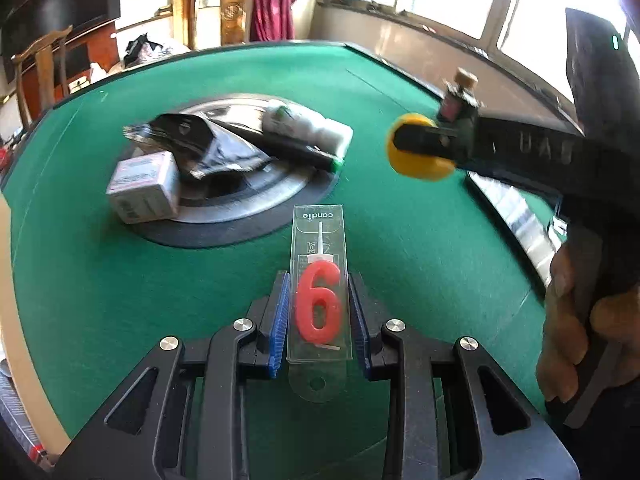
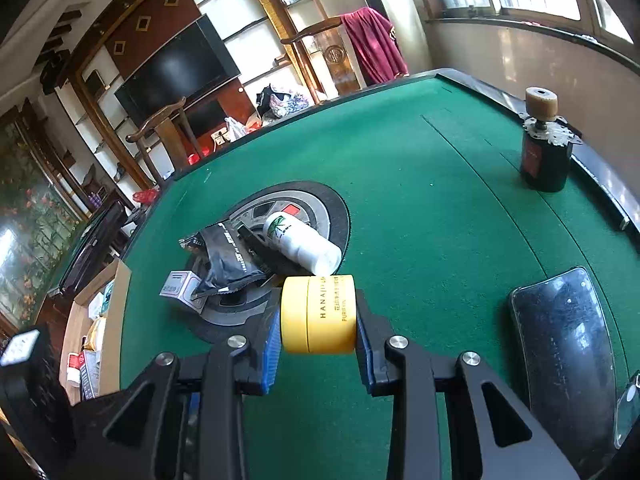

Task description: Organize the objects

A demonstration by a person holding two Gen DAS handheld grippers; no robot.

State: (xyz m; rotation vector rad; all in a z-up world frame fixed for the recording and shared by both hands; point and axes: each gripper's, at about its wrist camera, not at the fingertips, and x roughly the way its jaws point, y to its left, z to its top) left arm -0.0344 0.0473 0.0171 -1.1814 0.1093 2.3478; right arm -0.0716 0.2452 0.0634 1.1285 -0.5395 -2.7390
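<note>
**Both loads face the pile ahead**

Clamped in the left tool (image 1: pixel 320 316), the candle pack (image 1: pixel 319 292) lay with its long axis pointing straight away, toward the round metal tray (image 1: pixel 256 204) and its heap on the green desk (image 1: pixel 100 280). The right tool (image 2: pixel 318 316) gripped a yellow jar (image 2: pixel 318 314) across its flat ends; the tray (image 2: pixel 320 216) lay just beyond it, slightly left. Judging by both views, the right tool sat nearer the heap.

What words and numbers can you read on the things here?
"candle" on the clear candle pack in the left tongs.
"6" is the red candle's shape.
"HANA" and "PURIFYIN" on the yellow jar in the right tongs.
Print on the small box, black pouch and white bottle is too blurred.
</note>
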